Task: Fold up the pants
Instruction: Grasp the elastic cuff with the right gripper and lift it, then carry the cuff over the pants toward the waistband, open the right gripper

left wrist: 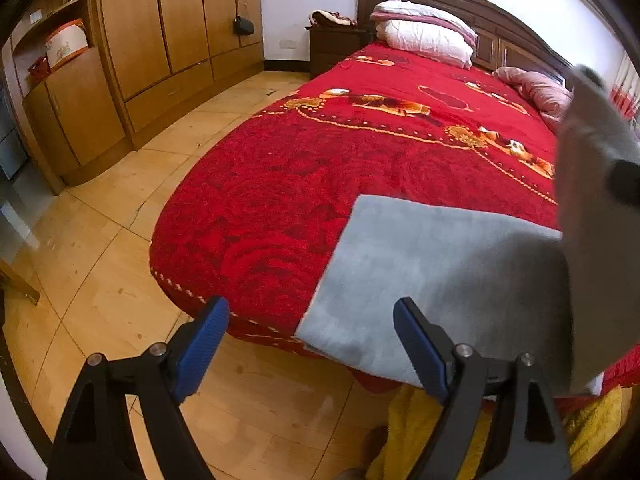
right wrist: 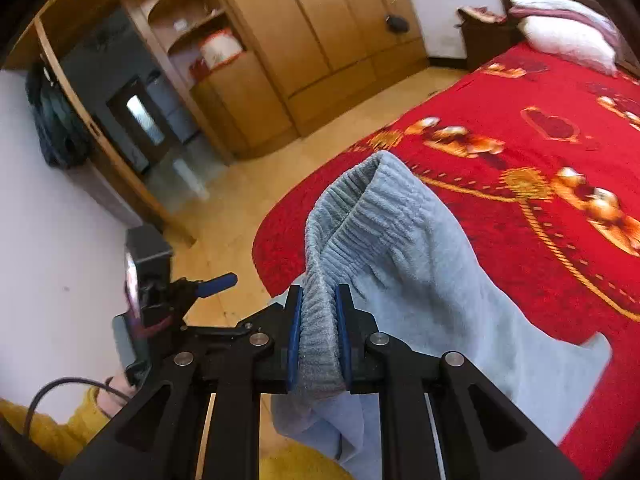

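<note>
Light grey-blue fleece pants (left wrist: 432, 276) lie over the near edge of the red bed, folded flat in the left wrist view. A raised part of the same pants (left wrist: 600, 216) hangs blurred at the right edge. My left gripper (left wrist: 312, 344) is open, its blue-padded fingers on either side of the pants' lower left corner, apart from the cloth. My right gripper (right wrist: 320, 336) is shut on the ribbed waistband (right wrist: 352, 216), lifting it above the bed. The pants (right wrist: 460, 300) drape from it down to the bedspread. The left gripper (right wrist: 218, 282) shows at left, held in a hand.
The red patterned bedspread (left wrist: 320, 176) covers the bed, with pillows (left wrist: 424, 32) at the headboard. A wooden wardrobe (left wrist: 172, 24) lines the left wall across a tiled floor (left wrist: 120, 248). A yellow sleeve (right wrist: 60, 432) and yellow clothing (left wrist: 420, 432) sit low in view.
</note>
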Demonstrator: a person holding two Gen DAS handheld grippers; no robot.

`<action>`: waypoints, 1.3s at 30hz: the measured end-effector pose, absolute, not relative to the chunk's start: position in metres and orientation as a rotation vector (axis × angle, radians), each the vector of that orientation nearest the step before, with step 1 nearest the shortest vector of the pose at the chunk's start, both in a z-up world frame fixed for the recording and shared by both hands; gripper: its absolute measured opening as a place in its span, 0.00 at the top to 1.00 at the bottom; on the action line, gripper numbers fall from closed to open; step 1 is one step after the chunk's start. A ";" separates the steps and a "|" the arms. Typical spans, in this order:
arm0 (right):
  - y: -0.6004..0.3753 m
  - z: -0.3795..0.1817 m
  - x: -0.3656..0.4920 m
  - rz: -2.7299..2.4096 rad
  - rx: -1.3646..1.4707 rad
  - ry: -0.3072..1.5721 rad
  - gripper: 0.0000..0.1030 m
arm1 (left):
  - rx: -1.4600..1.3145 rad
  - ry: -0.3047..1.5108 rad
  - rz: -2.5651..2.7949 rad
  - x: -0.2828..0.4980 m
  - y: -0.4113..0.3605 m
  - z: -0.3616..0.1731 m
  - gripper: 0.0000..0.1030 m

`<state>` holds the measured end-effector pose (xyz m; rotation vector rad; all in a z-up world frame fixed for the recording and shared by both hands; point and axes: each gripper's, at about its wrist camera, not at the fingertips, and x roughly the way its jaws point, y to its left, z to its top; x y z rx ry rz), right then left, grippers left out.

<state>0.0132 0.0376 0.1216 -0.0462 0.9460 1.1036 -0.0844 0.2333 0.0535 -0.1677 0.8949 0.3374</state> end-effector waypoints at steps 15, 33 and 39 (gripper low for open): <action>0.145 0.068 0.029 1.175 -0.144 1.085 0.78 | -0.279 0.902 0.390 -0.108 0.265 0.038 0.15; 0.028 0.078 0.055 0.938 0.040 1.042 0.69 | -0.308 0.851 0.266 -0.102 0.227 0.073 0.16; -0.041 0.065 0.056 0.775 0.127 1.063 0.69 | -0.346 0.886 0.236 -0.077 0.217 0.061 0.61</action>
